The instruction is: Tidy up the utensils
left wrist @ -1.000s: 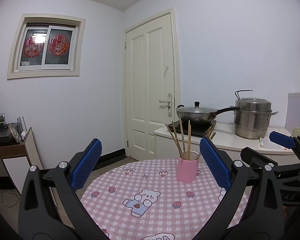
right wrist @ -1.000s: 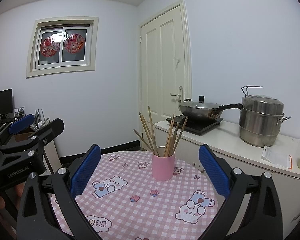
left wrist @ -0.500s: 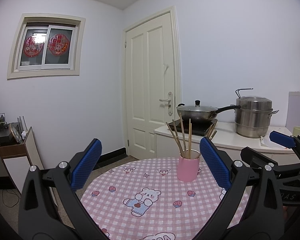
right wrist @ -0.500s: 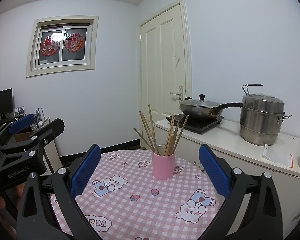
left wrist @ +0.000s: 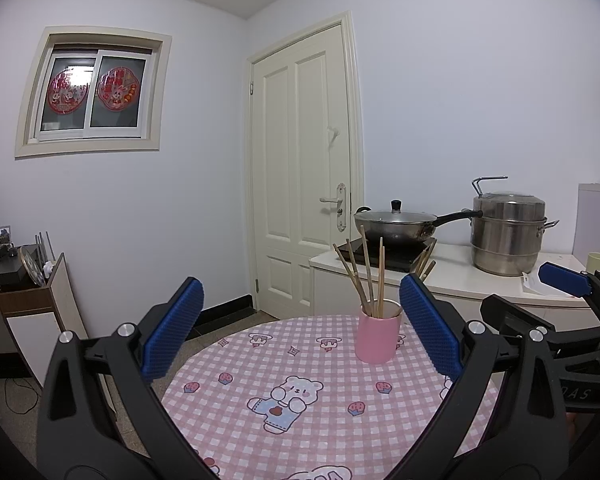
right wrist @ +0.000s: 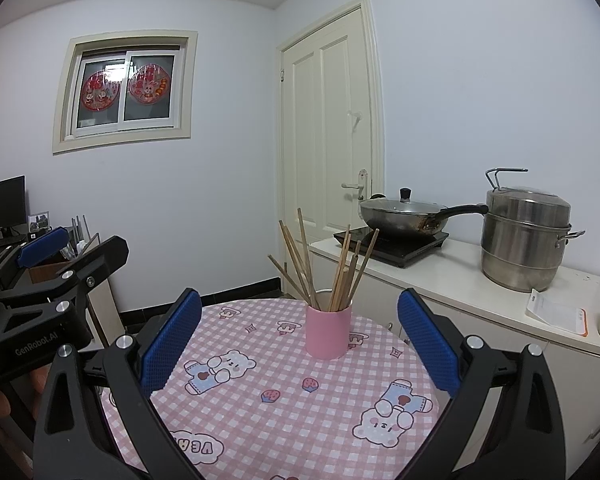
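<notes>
A pink cup (left wrist: 377, 338) (right wrist: 327, 332) stands upright on the round table (left wrist: 300, 420) (right wrist: 284, 408), which wears a pink checked cloth with bear prints. Several wooden chopsticks (left wrist: 367, 276) (right wrist: 328, 268) lean outward inside it. My left gripper (left wrist: 302, 334) hangs open above the near side of the table, nothing between its blue pads (left wrist: 172, 338). My right gripper (right wrist: 298, 342) is open too, and the cup sits beyond the gap between its fingers. Each gripper shows at the edge of the other's view.
Behind the table a white counter (right wrist: 480, 284) carries a lidded wok (right wrist: 404, 216) on a black hob and a steel steamer pot (right wrist: 526, 236). A cream door (left wrist: 304, 176) is shut at the back. A low cabinet (left wrist: 28, 292) stands at the left.
Both views have drifted slightly upward and nearer the table. The cup and chopsticks have not moved, and both grippers stay open.
</notes>
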`<state>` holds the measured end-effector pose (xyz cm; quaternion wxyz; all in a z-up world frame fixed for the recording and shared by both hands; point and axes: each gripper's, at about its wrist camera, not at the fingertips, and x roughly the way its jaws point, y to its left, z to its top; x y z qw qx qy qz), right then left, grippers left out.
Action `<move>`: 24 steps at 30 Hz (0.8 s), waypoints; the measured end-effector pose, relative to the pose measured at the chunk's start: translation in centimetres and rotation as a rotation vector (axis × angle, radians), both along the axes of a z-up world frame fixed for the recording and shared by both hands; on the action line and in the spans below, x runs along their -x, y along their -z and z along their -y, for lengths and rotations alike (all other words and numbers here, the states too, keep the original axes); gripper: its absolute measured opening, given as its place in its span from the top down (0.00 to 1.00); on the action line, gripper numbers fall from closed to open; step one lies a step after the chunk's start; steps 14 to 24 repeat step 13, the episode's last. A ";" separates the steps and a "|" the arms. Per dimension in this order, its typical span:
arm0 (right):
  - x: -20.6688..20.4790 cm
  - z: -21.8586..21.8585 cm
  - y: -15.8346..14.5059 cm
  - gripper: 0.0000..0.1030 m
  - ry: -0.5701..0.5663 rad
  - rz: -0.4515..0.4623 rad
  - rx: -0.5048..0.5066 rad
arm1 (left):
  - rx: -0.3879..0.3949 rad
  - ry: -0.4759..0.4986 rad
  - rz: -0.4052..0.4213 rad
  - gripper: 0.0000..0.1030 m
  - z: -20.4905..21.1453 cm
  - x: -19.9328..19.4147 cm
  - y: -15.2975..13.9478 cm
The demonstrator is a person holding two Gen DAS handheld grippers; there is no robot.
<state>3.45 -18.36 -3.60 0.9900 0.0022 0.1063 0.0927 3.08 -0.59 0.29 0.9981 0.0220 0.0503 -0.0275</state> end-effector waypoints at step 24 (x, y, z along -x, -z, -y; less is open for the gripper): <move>-1.9 -0.1 1.0 0.08 -0.004 -0.037 0.003 | -0.008 -0.012 -0.055 0.06 0.0 -2.1 1.3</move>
